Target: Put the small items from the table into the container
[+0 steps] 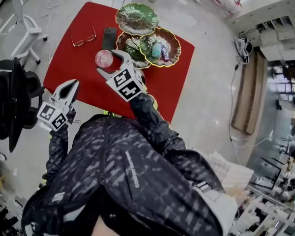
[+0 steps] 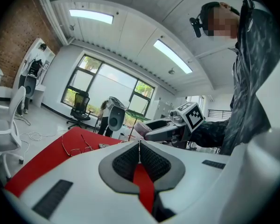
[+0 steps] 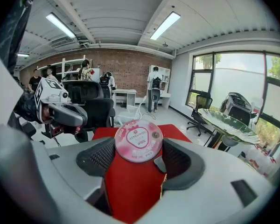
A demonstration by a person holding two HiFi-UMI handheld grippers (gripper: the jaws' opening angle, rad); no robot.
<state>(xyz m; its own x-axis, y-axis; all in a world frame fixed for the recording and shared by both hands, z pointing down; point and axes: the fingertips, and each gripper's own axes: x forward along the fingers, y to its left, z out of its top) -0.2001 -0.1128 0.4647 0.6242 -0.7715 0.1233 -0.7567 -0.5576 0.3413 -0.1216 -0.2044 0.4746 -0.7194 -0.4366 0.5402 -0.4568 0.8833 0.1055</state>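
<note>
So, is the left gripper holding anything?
No, the left gripper has its jaws shut together with nothing between them.

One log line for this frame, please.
right gripper: shut on pink round cup, over red table | left gripper: shut, empty | gold-rimmed leaf dish: holds small items

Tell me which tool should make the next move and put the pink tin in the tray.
Right. The right tool already grips the pink tin above the table, near the tray. The left tool is shut and empty, back at the table's near edge.
</note>
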